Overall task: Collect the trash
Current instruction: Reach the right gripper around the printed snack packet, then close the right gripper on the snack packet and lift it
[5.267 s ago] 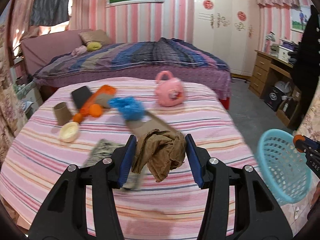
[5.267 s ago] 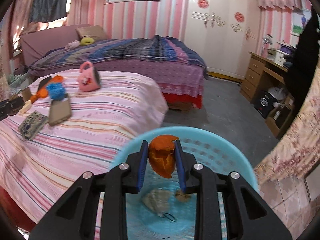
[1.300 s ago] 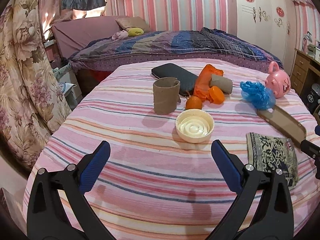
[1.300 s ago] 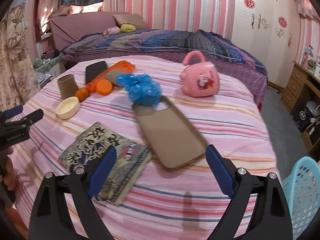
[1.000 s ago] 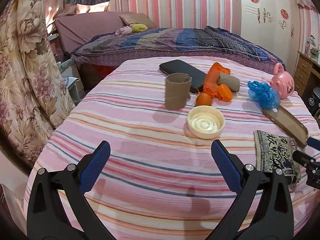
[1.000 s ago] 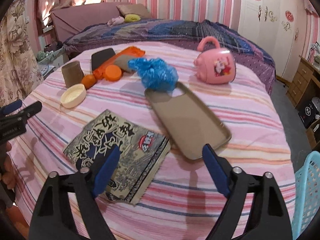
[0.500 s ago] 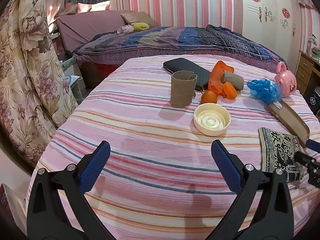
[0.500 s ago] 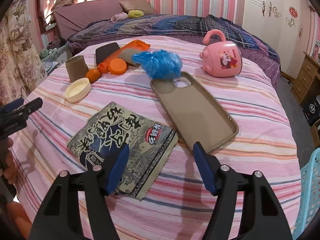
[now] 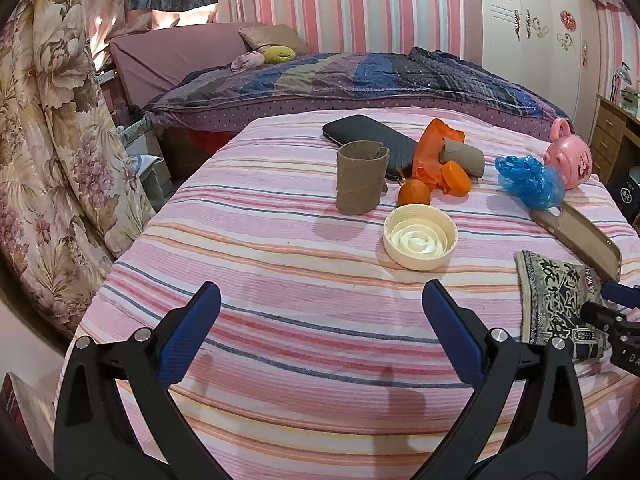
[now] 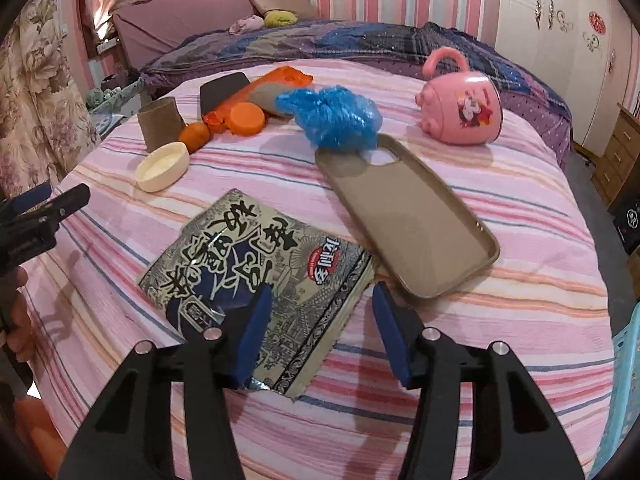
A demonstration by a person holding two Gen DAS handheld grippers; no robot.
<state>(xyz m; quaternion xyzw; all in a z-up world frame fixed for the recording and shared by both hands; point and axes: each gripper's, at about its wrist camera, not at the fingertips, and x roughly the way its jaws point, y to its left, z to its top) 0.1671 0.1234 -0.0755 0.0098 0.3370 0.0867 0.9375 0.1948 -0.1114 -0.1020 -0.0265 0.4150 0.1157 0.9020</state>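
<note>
Right gripper (image 10: 318, 322) is angled down over the near corner of the printed foil wrapper (image 10: 256, 276), which lies flat on the pink striped bed (image 10: 460, 360). Its jaws have just been closing: the left blue pad sits over the wrapper's near edge, the right pad stands just off its right edge over bare cover, so that corner is between them, but the pads aren't pressing on it; nothing gripped. Left gripper (image 9: 320, 332) hovers over bare cover near the bed's front edge, jaws spread wide with nothing between them. In its view the wrapper (image 9: 556, 304) is at the far right, with the right gripper's tip on top of it. Brown phone case (image 10: 408, 216) lies just beside the wrapper on its right, with the crumpled blue plastic bag (image 10: 336, 116) touching the case's far end. Further back and left: cream lid (image 9: 420, 236) lying open side up, a small orange (image 9: 414, 192) just behind it, and an upright cardboard tube (image 9: 360, 176) beside that. Orange plastic bag (image 9: 432, 152) has an orange cap (image 9: 456, 178) and a second cardboard roll (image 9: 464, 154) lying against it, next to a dark case (image 9: 372, 136). Pink mug (image 10: 460, 110) is on its side at the far right. Blue basket (image 10: 628, 392) edge shows at the right border, off the bed.
</note>
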